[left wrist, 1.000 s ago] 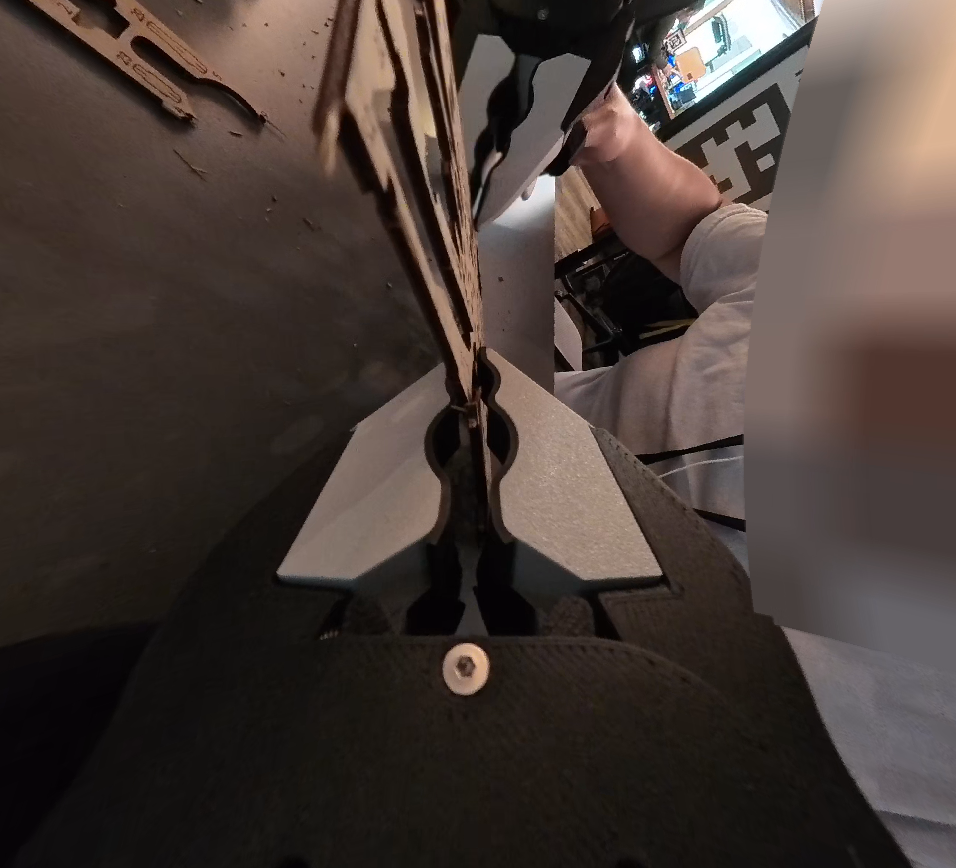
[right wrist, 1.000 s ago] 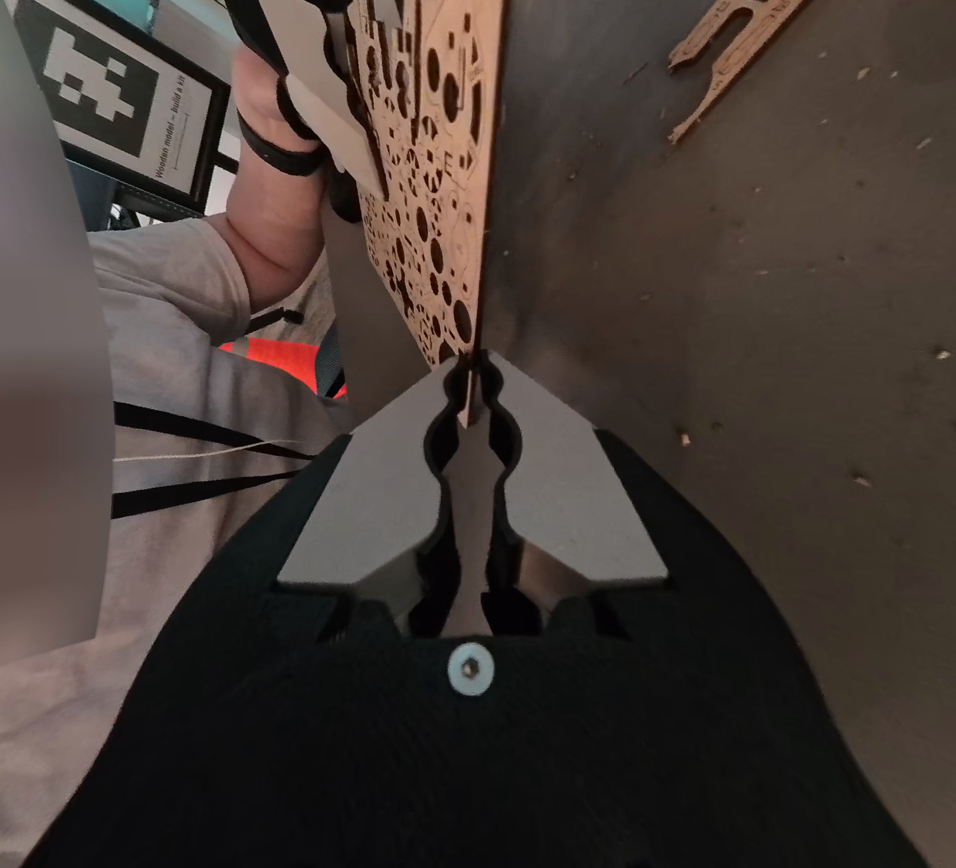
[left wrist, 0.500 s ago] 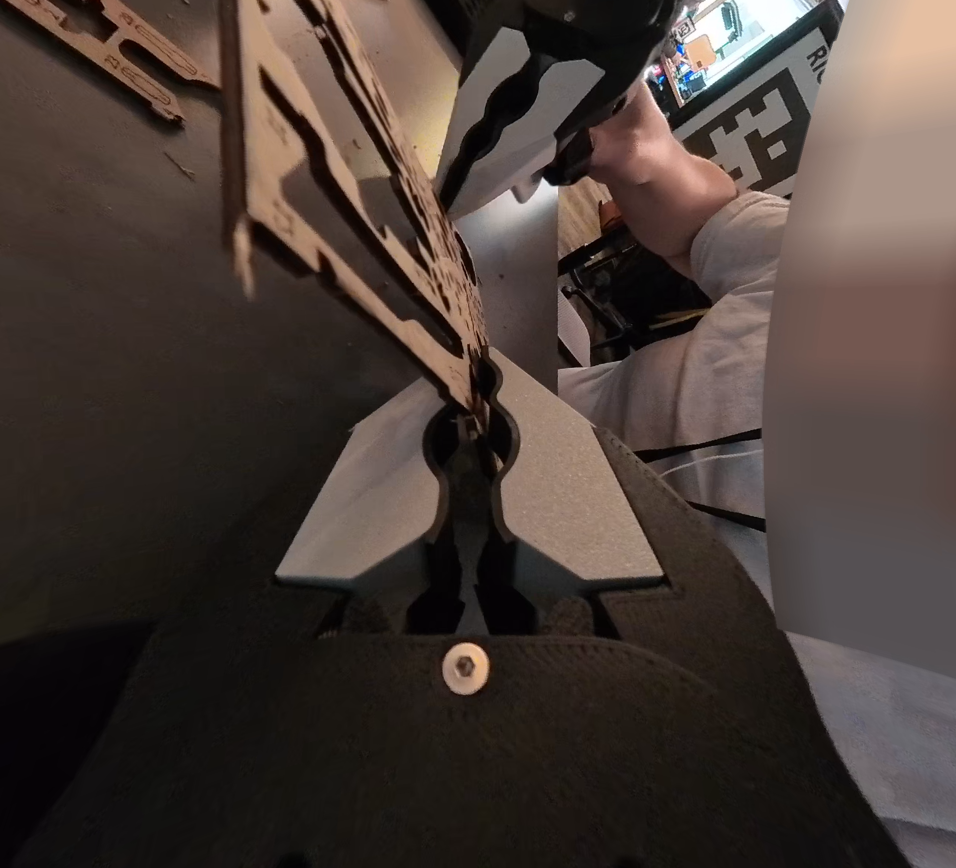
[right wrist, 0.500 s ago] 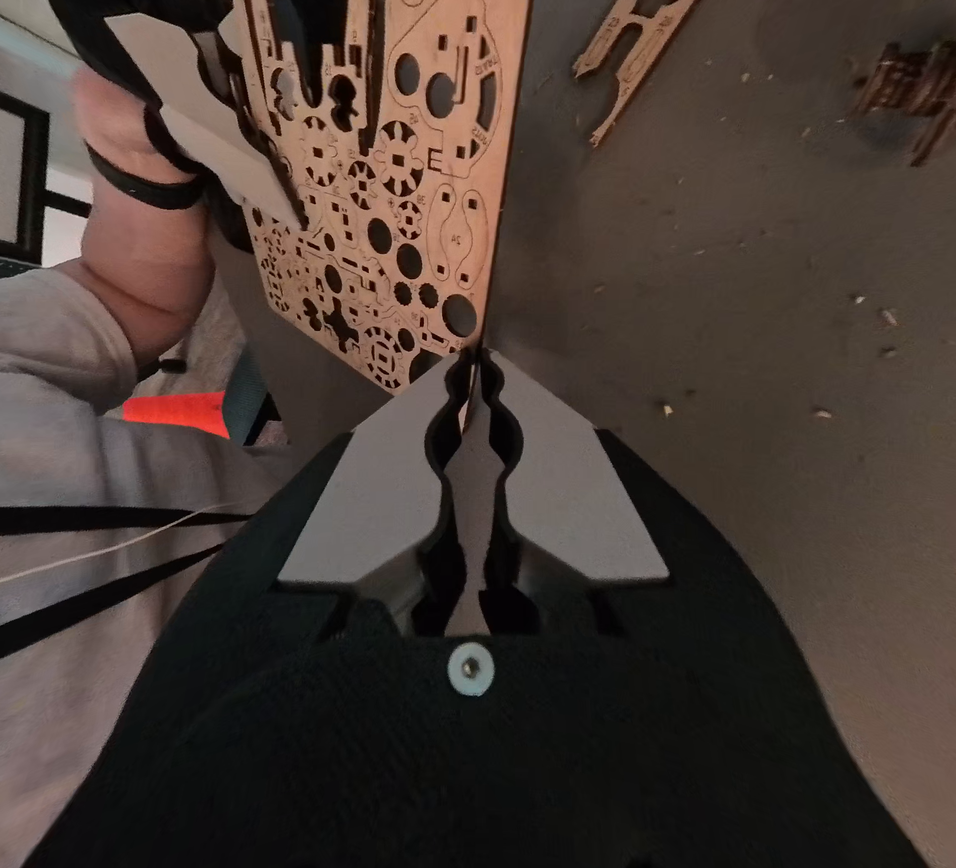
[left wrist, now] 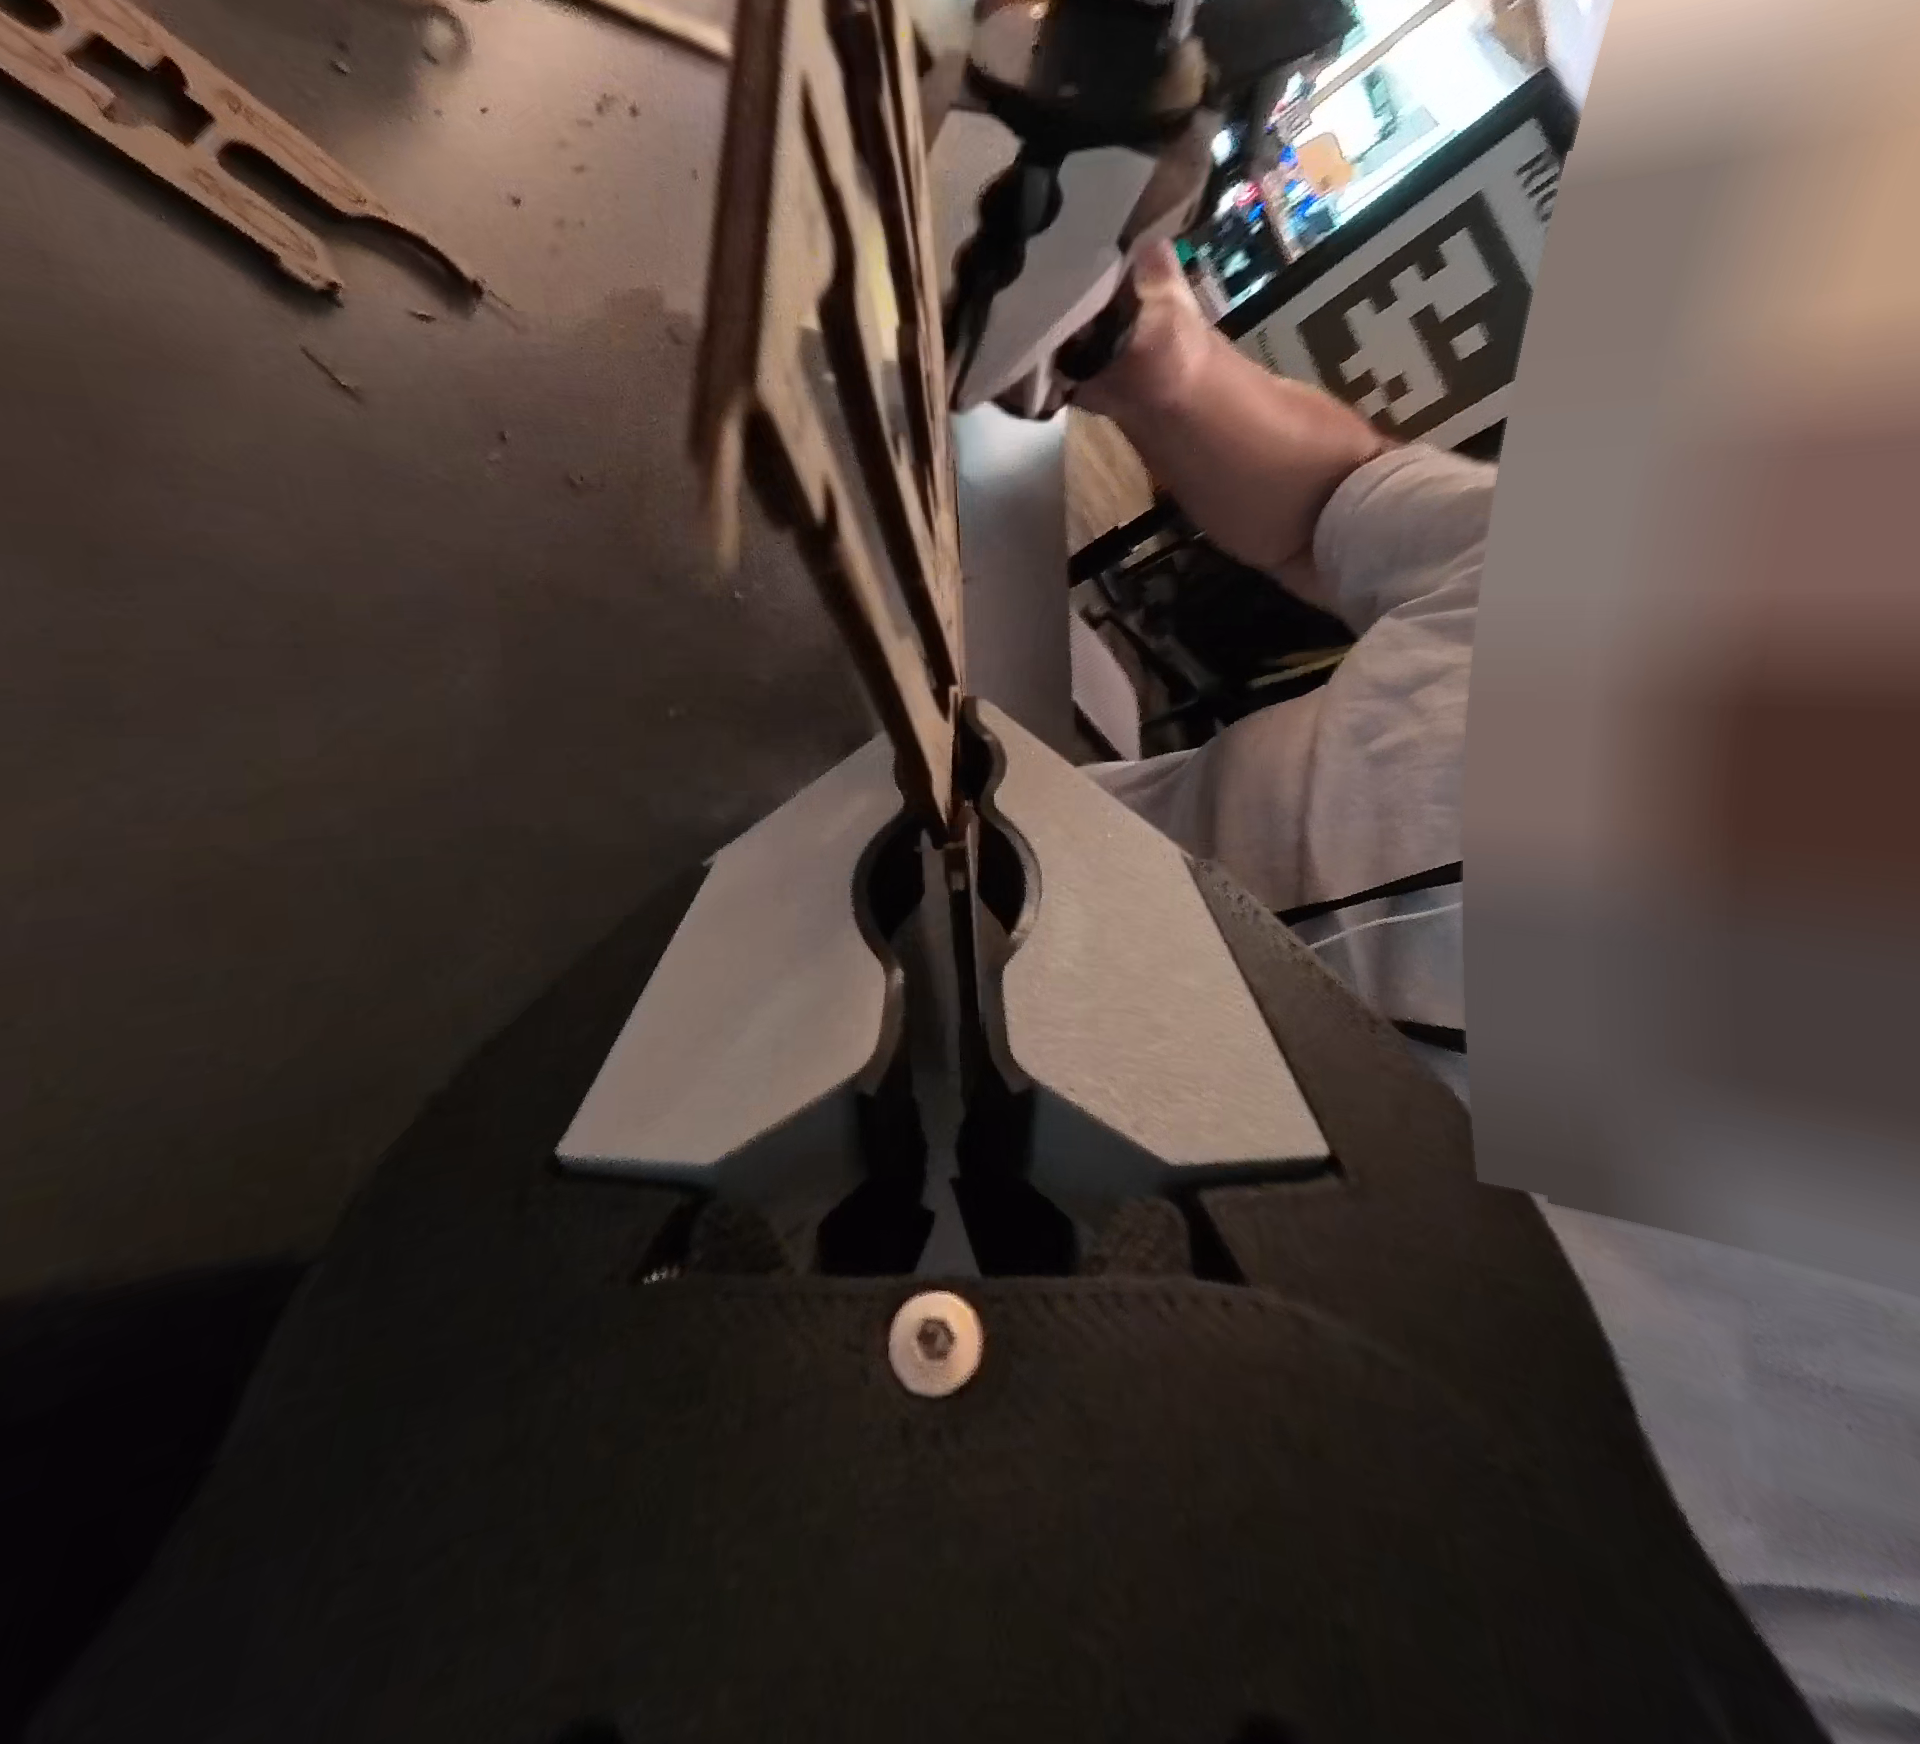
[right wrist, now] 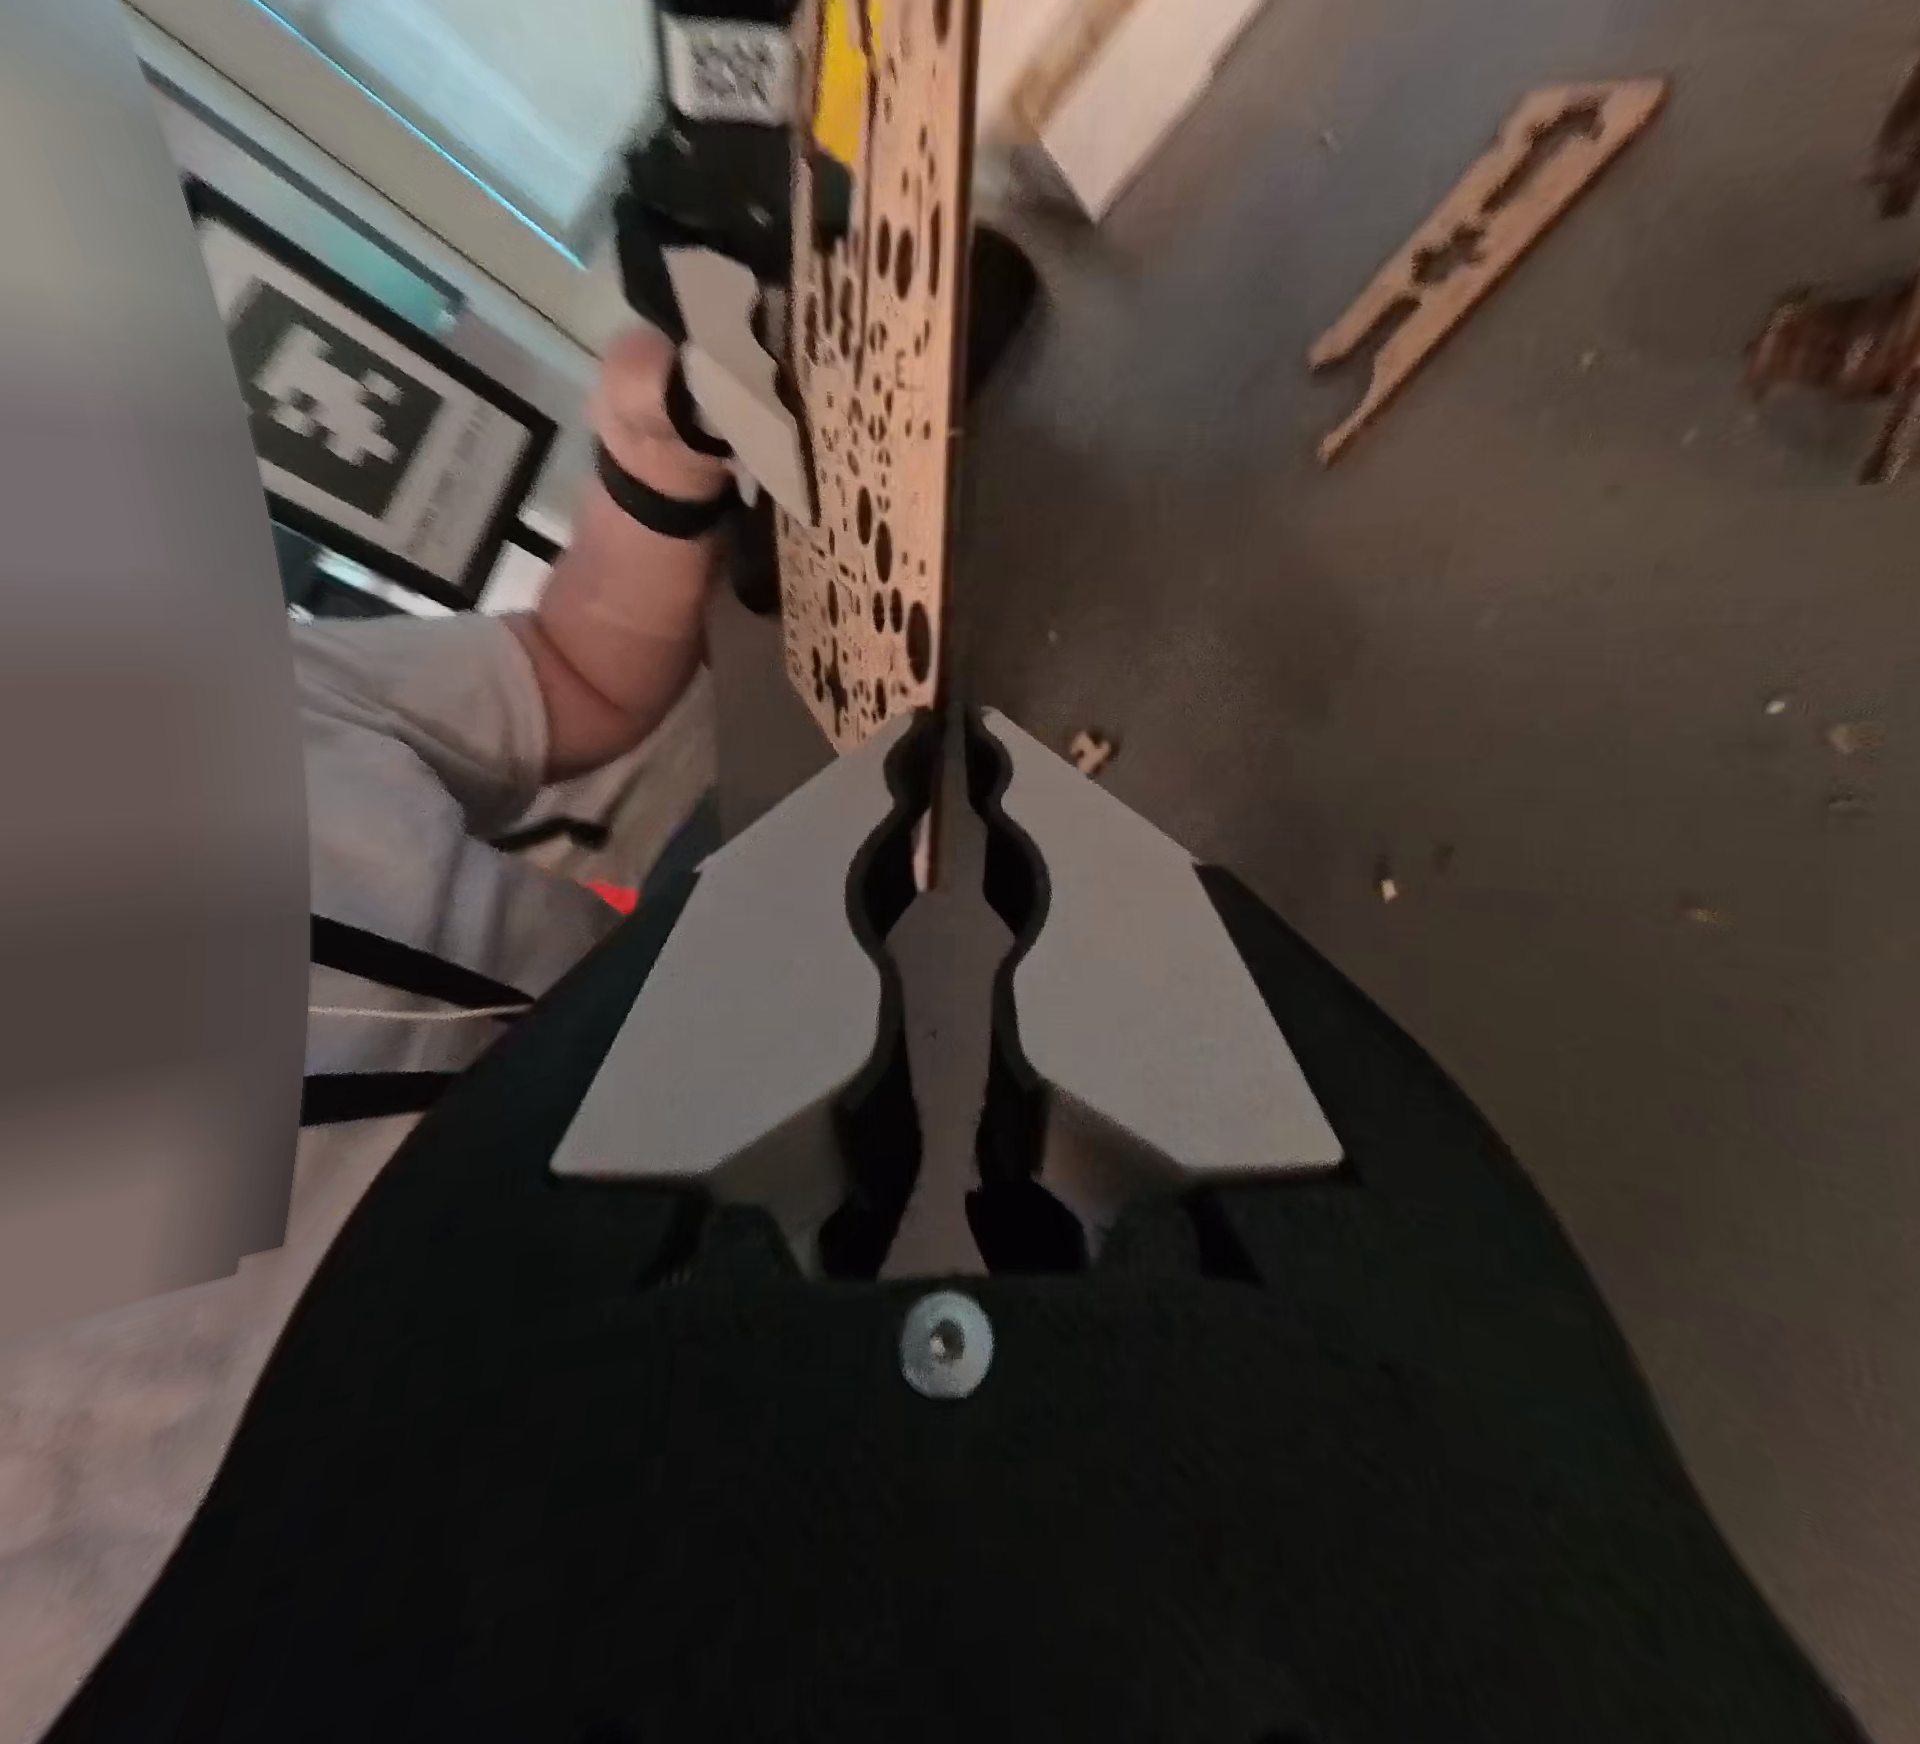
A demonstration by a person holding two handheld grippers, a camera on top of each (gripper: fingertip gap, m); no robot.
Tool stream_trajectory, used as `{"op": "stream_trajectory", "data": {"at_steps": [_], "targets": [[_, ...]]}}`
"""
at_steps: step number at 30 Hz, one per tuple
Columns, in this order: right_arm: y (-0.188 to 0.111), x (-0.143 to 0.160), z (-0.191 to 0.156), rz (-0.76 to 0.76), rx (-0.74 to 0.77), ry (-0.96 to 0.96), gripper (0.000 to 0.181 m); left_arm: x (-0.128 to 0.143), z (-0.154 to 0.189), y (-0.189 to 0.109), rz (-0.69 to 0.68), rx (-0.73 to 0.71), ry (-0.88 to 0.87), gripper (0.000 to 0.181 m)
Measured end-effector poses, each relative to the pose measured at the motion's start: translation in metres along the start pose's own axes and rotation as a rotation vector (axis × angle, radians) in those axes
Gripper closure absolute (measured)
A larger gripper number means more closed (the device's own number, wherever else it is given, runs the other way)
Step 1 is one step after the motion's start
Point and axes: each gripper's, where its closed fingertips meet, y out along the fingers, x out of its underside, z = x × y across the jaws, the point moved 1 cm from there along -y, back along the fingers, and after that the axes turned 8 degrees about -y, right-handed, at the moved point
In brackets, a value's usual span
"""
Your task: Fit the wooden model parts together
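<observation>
The thin, pale, laser-cut wooden sheet (right wrist: 902, 406) has swung back nearly edge-on. Left claw (left wrist: 951, 764) and right claw (right wrist: 948, 738) each pinch opposite edges above the dark counter (right wrist: 1455, 759).

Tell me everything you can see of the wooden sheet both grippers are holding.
The wooden sheet is a thin, flat, light-brown laser-cut panel, riddled with round holes and part-shaped cutouts, some larger slots empty. It is held off the dark table, nearly edge-on to both cameras. The right gripper pinches one edge and the left gripper another. Nothing else touches it; motion blurs the finer detail.
</observation>
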Motion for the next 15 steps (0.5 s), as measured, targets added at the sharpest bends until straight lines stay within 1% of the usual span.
{"op": "stream_trajectory", "data": {"at_steps": [2,3,5,7,8,10,12,15], "targets": [[-0.011,-0.011,0.002,0.079,-0.018,0.0,0.177,-0.003,0.006,-0.01,0.026,0.049,-0.028,0.179],[-0.016,-0.013,0.005,0.091,-0.011,-0.001,0.177,-0.003,0.006,-0.015,0.039,0.048,-0.033,0.18],[-0.021,-0.012,0.009,0.083,0.003,-0.05,0.177,-0.001,0.002,-0.025,0.048,-0.001,-0.016,0.18],[-0.016,-0.007,0.012,0.027,0.045,-0.143,0.173,0.001,0.0,-0.033,0.052,-0.041,-0.006,0.179],[-0.011,-0.003,0.012,-0.013,0.058,-0.202,0.168,0.003,0.001,-0.036,0.052,-0.045,-0.006,0.179],[0.0,0.004,0.012,-0.105,0.087,-0.325,0.164,0.006,0.003,-0.039,0.042,-0.056,-0.006,0.18],[0.01,0.012,0.014,-0.19,0.119,-0.436,0.162,0.008,0.004,-0.039,0.034,-0.077,-0.001,0.179],[0.019,0.02,0.023,-0.285,0.183,-0.529,0.16,0.012,0.005,-0.04,0.019,-0.095,0.009,0.179]]}}
